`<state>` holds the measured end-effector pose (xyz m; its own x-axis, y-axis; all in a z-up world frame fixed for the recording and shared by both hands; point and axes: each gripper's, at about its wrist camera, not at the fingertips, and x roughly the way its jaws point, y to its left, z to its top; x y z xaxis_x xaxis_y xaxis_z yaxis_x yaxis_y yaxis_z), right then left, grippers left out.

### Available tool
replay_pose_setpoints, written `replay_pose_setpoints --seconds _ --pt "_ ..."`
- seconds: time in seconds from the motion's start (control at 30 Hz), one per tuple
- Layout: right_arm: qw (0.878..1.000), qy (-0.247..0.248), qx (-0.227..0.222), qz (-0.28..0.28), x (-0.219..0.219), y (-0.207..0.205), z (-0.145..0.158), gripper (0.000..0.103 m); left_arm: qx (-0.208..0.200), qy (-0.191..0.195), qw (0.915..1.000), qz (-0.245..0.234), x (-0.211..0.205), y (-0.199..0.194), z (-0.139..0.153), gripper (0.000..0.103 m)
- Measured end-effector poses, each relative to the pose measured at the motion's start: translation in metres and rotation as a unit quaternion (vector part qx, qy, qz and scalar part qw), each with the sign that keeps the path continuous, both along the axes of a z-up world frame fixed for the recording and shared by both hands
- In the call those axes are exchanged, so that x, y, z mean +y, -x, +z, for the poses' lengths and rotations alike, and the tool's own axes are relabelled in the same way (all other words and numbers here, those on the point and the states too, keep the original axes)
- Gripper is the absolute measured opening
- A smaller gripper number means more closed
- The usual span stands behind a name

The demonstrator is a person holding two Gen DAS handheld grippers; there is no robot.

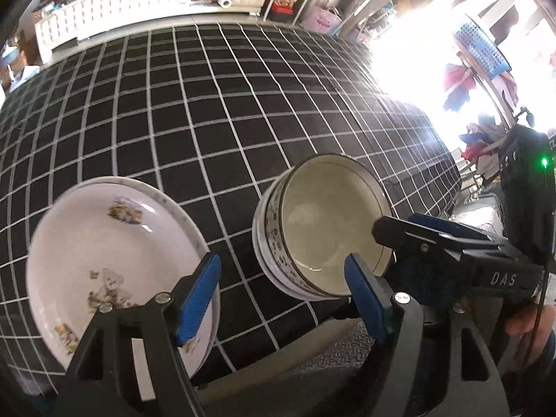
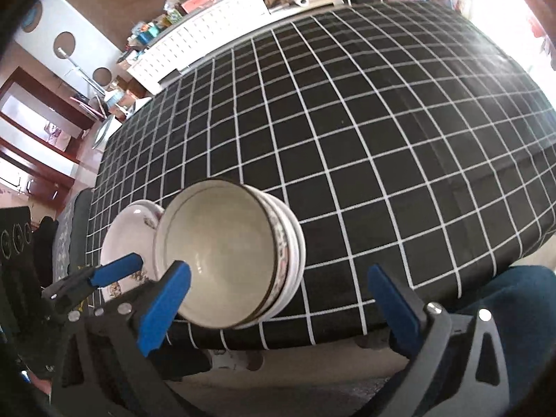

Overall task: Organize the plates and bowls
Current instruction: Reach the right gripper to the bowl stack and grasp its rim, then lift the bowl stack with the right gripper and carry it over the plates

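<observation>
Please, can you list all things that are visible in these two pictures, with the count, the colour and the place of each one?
bowls: a nested stack, exact count unclear, cream inside with patterned outside, near edge of the table, right of the plates.
plates: stack of at least two, white with small prints, near edge, left of the bowls.
tablecloth: one, black with white grid, covers the table.
shelf: one, white, behind the table, with clutter on top.
basket: one, blue, far right by the bright window.
left gripper: one, black with blue pads, open, before the dishes.
right gripper: one, black with blue pads, open, at the bowls.
</observation>
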<state>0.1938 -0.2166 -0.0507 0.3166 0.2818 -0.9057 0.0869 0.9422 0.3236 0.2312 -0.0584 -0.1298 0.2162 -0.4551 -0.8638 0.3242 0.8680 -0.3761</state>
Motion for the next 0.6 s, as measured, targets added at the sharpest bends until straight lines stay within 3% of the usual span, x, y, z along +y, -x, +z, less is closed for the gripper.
replay_pose_setpoints --seconds 0.33,0.6 --pt "0.998 -0.035 0.044 -0.004 0.003 -0.011 -0.027 0.103 0.028 0.003 0.9991 -0.032 -0.017 -0.015 -0.034 0.072" --pt "0.995 -0.067 0.072 -0.013 -0.004 -0.019 -0.047 0.103 0.053 0.013 0.9981 -0.030 -0.018 -0.024 -0.054 0.072"
